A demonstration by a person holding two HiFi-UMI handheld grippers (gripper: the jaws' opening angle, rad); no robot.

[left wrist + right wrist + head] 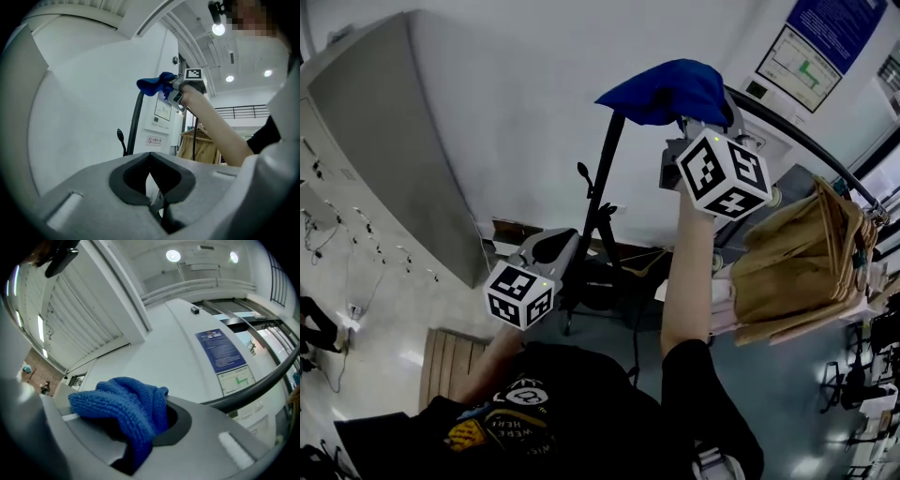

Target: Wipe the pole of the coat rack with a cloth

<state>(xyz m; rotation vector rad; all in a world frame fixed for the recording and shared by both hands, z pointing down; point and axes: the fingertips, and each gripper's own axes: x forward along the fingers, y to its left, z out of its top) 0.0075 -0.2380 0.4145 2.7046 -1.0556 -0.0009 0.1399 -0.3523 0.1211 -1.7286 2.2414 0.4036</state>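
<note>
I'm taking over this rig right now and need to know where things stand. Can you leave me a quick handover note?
Left claw: shut, empty, held low.
Right claw: raised, shut on the blue cloth.
The cloth sits at the top bend of the coat rack's black pole; whether it touches can't be told.
Tan coats hang to the right of the pole.
Done: cloth gripped and up at the pole.
Left: wipe along the pole. How much is already wiped doesn't show.
</note>
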